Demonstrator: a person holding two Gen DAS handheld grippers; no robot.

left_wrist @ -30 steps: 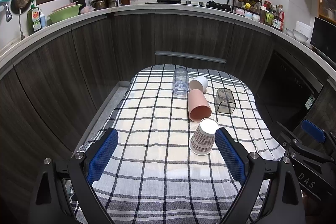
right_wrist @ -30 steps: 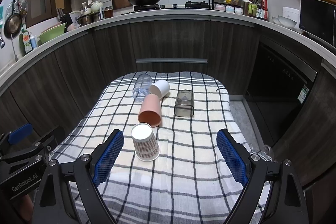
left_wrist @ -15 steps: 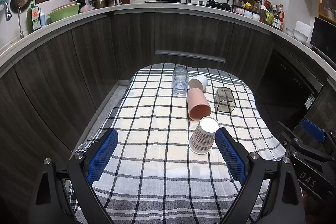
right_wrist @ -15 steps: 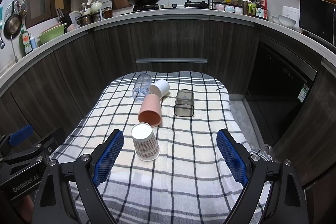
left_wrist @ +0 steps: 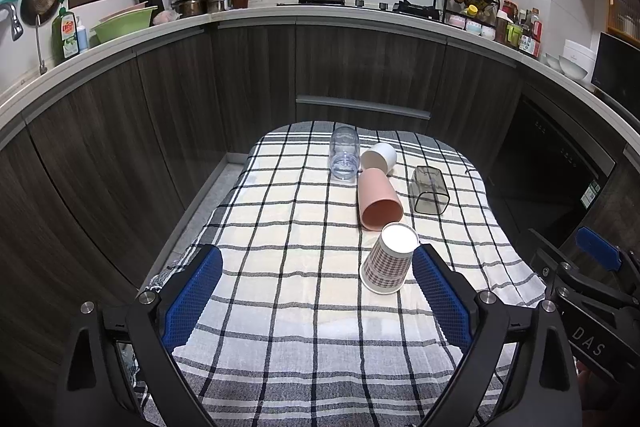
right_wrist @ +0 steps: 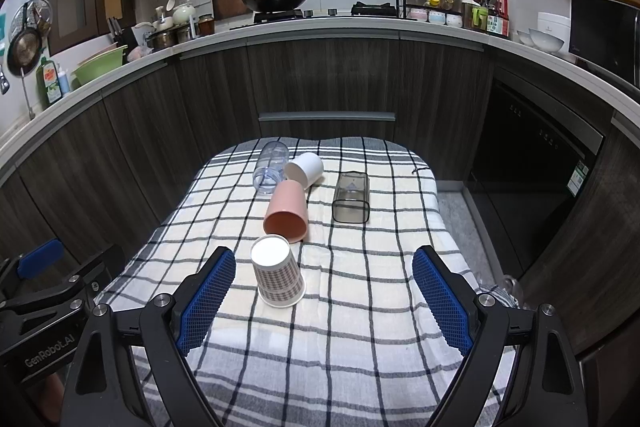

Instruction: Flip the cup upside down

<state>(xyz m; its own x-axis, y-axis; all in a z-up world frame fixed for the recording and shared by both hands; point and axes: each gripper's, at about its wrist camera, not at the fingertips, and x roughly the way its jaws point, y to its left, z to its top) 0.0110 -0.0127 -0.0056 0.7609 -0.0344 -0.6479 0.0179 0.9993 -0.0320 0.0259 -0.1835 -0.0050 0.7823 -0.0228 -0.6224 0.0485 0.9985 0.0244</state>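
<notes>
Both grippers hover low over the checked cloth (left_wrist: 280,227) and neither has a grip on anything. The left gripper (left_wrist: 316,291) is spread wide, its blue pads (left_wrist: 192,297) well apart, with the paper cup (left_wrist: 390,259) just inside its right pad, near it but whether touching I cannot tell. That cup stands upside down, white base up, wide rim flat on the cloth (the plaid print is plain on its side). From the right wrist view the right gripper (right_wrist: 324,297) is just as wide open, and the paper cup (right_wrist: 278,277) sits between its fingers, closer to the left pad (right_wrist: 206,301), with clear cloth (right_wrist: 360,287) between cup and right pad. Just beyond the paper cup lies the pink cup (left_wrist: 378,199) on its side, mouth toward the cameras, its rim very near the paper cup's base. Behind it, a white cup (left_wrist: 379,157) also lies on its side, beside a clear bottle (left_wrist: 344,159) lying flat at the far end. To the right, apart from the rest, a smoky square cup (left_wrist: 430,189) lies tipped over, mouth toward the camera. Each gripper shows at the edge of the other's view: the right one (left_wrist: 592,291) low on the right, the left one (right_wrist: 48,291) low on the left.
</notes>
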